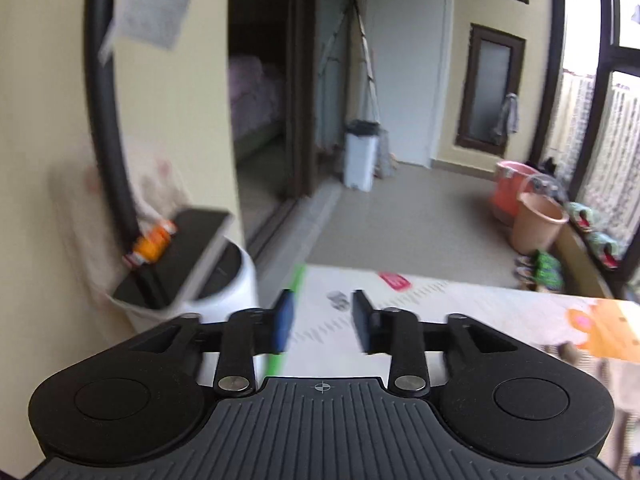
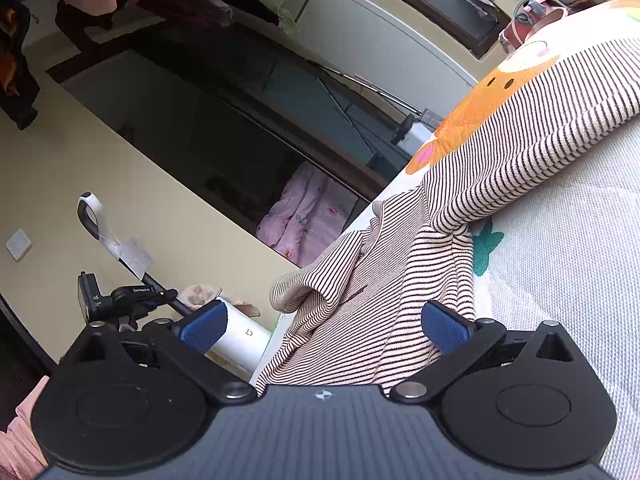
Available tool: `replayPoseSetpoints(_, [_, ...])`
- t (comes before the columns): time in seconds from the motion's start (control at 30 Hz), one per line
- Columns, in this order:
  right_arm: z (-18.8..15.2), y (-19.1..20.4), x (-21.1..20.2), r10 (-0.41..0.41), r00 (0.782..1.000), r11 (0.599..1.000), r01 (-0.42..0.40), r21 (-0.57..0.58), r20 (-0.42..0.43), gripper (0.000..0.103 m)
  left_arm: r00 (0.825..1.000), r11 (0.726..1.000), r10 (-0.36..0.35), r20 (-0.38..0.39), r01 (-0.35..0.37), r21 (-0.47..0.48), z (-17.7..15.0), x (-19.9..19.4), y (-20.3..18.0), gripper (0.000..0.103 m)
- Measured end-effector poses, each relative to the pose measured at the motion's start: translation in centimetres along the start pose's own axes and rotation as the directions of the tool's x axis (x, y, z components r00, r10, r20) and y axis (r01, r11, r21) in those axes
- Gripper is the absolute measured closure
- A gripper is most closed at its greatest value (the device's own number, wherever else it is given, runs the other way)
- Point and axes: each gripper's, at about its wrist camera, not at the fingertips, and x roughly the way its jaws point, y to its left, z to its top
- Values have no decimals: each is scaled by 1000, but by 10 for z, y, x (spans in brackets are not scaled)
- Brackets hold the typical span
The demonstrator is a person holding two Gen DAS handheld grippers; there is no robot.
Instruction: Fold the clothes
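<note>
Striped garment (image 2: 400,280) lies bunched at the quilted mat's (image 2: 560,240) edge, between the wide-open right claw (image 2: 324,328); left claw (image 1: 322,320), parted, holds nothing.

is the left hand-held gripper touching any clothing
Apart. The left wrist view shows the left hand-held gripper open, with only the mat visible between its fingers, no clothing.

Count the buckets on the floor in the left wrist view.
2. A red-orange bucket stands by the window wall; a tan bucket stands right in front of it, overlapping it. More could be hidden behind them.
</note>
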Motion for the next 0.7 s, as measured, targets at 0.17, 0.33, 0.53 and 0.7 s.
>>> replayPoseSetpoints(0.17, [1,-2,-3,5,1000,1000,-6,6,4,0,920,919,-332,-209,266,-290,-45,66,-32,17])
replayPoseSetpoints(0.33, [0,-3,-3,10,1000,1000,-10,11,8,0,841,832,-434,-324,235,-503,-81,125,-52,18])
replayPoseSetpoints(0.53, [0,-4,-3,15,1000,1000,-15,14,11,0,917,878,-308,-254,172,-446,-64,140,-53,84])
replayPoseSetpoints(0.7, [-1,-5,-3,18,1000,1000,-18,16,13,0,959,921,-264,-107,218,-322,-36,87,-34,90])
